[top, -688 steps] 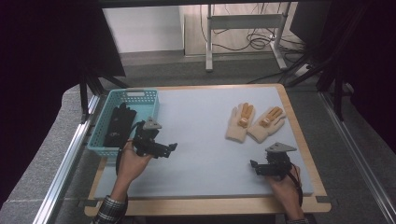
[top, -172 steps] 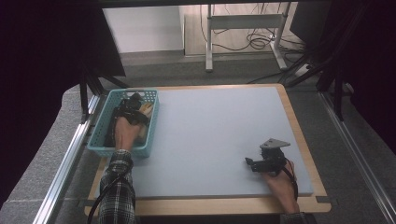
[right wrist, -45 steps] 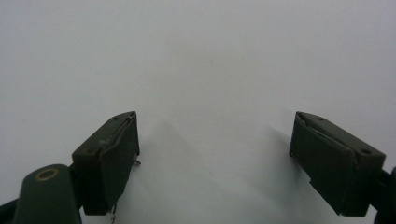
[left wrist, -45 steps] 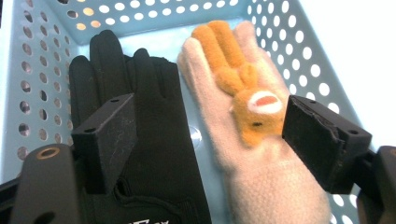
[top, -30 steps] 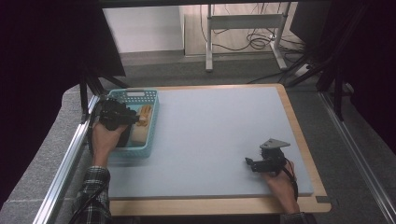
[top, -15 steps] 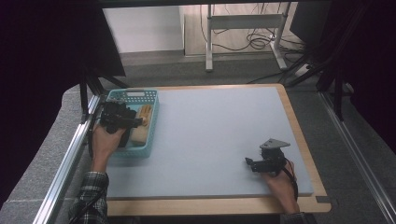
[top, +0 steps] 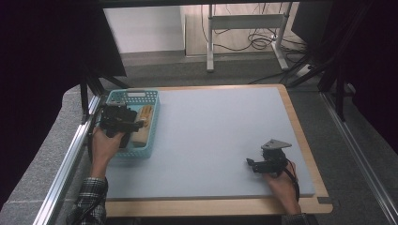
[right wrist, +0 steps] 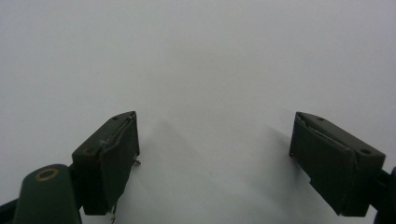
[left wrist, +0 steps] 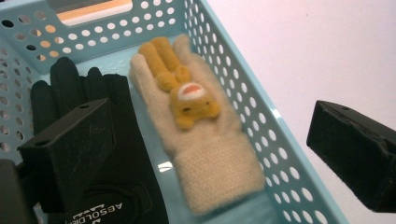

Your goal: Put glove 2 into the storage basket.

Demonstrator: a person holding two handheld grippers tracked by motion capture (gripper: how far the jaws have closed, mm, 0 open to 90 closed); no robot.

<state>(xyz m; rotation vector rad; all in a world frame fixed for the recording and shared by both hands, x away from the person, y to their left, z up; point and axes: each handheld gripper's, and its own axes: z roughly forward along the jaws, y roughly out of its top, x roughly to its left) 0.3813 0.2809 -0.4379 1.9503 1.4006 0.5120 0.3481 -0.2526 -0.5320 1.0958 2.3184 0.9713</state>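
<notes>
Pale grey-blue foam mat (top: 211,140) on light wood-framed table (top: 211,206).

Mat covers nearly the whole top; wood rim shows at front, right & back edges. Turquoise perforated plastic basket (top: 152,126) sits directly on mat at far-left corner, long side running along the left edge. Rest of mat w/ nothing lying loose on it; right side plain, seen as flat pale surface (right wrist: 201,60) in right gripper view.

A wood-edged table (top: 300,140) with a pale blue-grey top fills the centre. Beyond it, top centre, a metal desk frame (top: 244,28) stands over tangled cables (top: 258,42) on grey floor.
</notes>
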